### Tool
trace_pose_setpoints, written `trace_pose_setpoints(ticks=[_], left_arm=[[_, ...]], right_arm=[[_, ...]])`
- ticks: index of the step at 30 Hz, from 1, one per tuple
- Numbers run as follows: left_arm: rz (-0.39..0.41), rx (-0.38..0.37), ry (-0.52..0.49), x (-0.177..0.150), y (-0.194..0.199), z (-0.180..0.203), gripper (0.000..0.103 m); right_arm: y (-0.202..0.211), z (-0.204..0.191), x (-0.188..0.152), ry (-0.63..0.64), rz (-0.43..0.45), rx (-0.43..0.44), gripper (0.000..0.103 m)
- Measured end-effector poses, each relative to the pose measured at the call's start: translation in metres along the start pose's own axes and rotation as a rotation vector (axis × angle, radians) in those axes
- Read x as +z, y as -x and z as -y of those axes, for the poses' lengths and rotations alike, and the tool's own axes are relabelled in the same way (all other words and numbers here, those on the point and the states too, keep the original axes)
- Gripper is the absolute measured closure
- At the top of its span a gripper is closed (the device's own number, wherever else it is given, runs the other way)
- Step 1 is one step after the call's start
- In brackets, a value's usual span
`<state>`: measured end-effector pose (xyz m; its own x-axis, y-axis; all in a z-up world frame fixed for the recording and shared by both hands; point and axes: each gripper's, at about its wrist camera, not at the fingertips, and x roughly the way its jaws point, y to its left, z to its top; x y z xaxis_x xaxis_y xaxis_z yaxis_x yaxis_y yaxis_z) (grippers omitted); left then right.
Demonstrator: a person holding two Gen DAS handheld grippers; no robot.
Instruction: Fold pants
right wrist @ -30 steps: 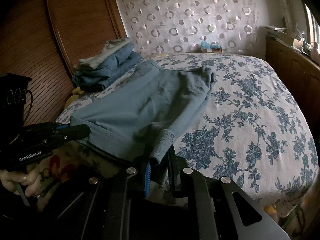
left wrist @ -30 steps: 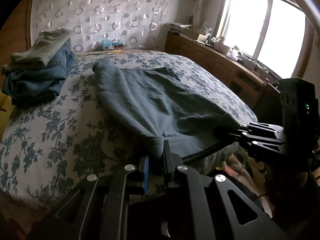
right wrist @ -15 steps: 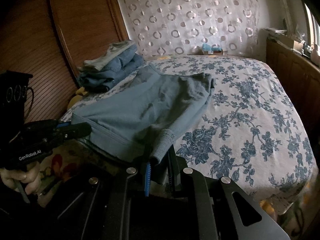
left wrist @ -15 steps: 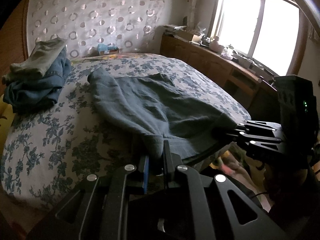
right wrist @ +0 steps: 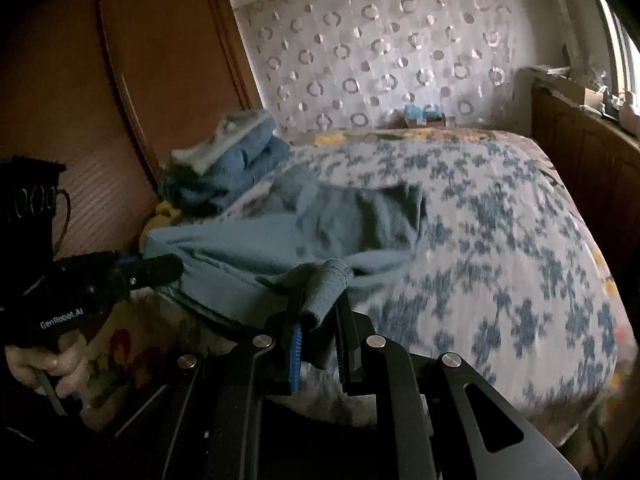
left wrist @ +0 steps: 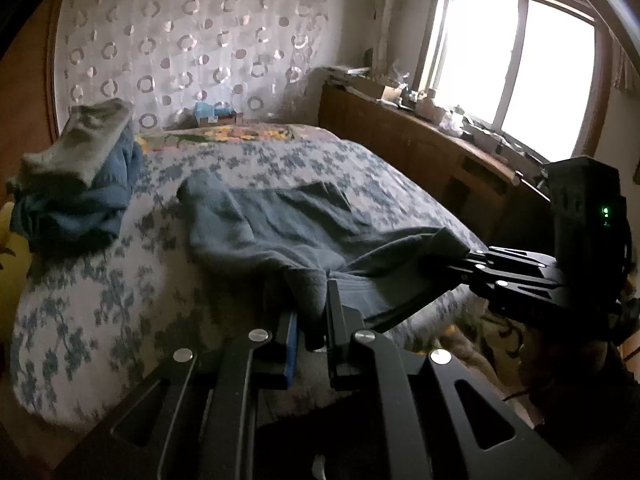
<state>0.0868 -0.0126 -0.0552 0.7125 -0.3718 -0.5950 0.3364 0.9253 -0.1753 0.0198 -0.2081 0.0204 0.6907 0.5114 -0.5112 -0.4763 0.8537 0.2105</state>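
just in front of the left tool (left wrist: 316, 312), in the left wrist view, a ribbed end of the blue-grey pants (left wrist: 280, 224) stands between the two fingers, and the tool is clamped on this cloth. from there the pants stretch away over the flowered bed (left wrist: 100, 300), with the near edge lifted off the cover. to the right of the left tool, the right tool (left wrist: 466, 258) is clamped on another corner of the same pants. far to the left of the tool, a stack of folded clothes (left wrist: 76, 184) lies on the bed, well apart from the pants. behind the right tool there is a bright window (left wrist: 516, 64).

in the right wrist view, the right tool (right wrist: 320, 316) is closed on a ribbed cuff of the pants (right wrist: 320, 232), which hangs down between its fingers. to the left of it, the left tool (right wrist: 160, 266) grips the other near corner, and a hand (right wrist: 44, 364) holds its handle. the folded clothes (right wrist: 232, 160) are beyond the pants, near a wooden headboard (right wrist: 160, 72).
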Motion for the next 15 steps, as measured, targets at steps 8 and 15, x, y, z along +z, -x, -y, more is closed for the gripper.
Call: trace_pose_setpoints(ticks=[8,15], left_arm=[[0.037,0.039,-0.01,0.039,-0.027,-0.013,0.091],[0.048,0.078,-0.013,0.048,-0.044,-0.027,0.072]], right_arm=[[-0.034,0.013,0.035,0.007,0.034,-0.022,0.089],[-0.076,0.021,0.049,0.008,-0.002,-0.041,0.089]])
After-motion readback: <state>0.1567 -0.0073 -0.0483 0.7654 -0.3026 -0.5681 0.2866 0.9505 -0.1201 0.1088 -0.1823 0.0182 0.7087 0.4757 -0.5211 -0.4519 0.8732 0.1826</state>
